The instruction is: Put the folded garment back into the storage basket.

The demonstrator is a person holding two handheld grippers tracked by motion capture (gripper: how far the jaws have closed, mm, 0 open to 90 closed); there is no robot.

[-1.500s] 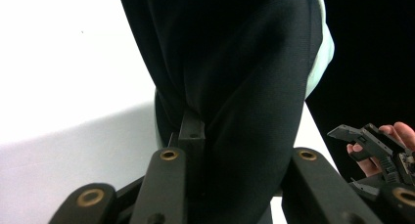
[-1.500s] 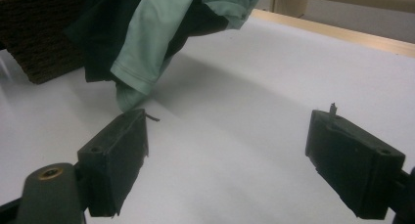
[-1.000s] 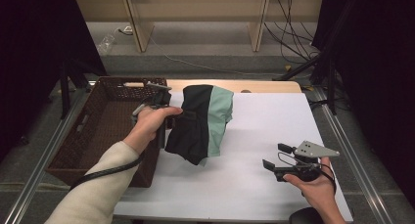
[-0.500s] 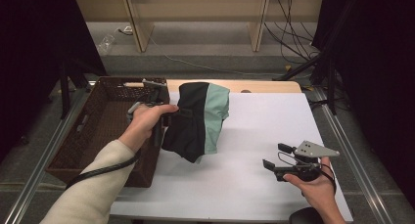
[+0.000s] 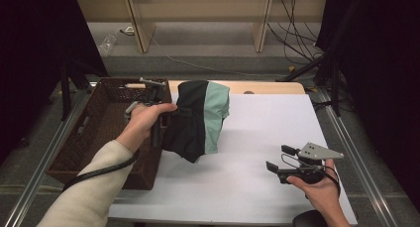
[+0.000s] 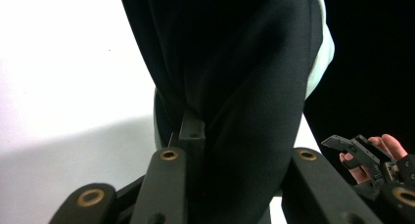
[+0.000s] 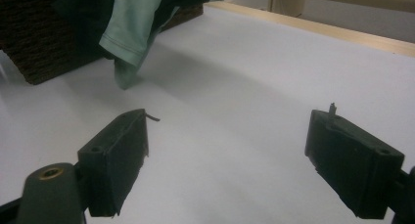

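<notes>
A black and mint-green garment [image 5: 198,120] hangs bunched in the air over the left part of the white table [image 5: 257,133], right beside the basket. My left gripper [image 5: 159,119] is shut on its upper left edge, with the hand wrapped around the gripper body. In the left gripper view the black cloth [image 6: 235,62] runs down between the jaws of my left gripper [image 6: 244,145]. My right gripper [image 5: 281,160] rests low at the table's front right, open and holding nothing. The right gripper view has my right gripper [image 7: 225,136] with wide jaws over bare table and the garment's [image 7: 132,18] hem dangling ahead.
A brown wicker basket [image 5: 99,133] stands at the table's left edge, with a few small items along its far rim. Its woven wall [image 7: 34,43] sits behind the hanging cloth. A wooden strip [image 5: 267,87] borders the table's far edge. Cables lie on the floor beyond.
The left hand has carried the hanging garment slightly left, closer to the basket. The right hand and its gripper have not moved.
</notes>
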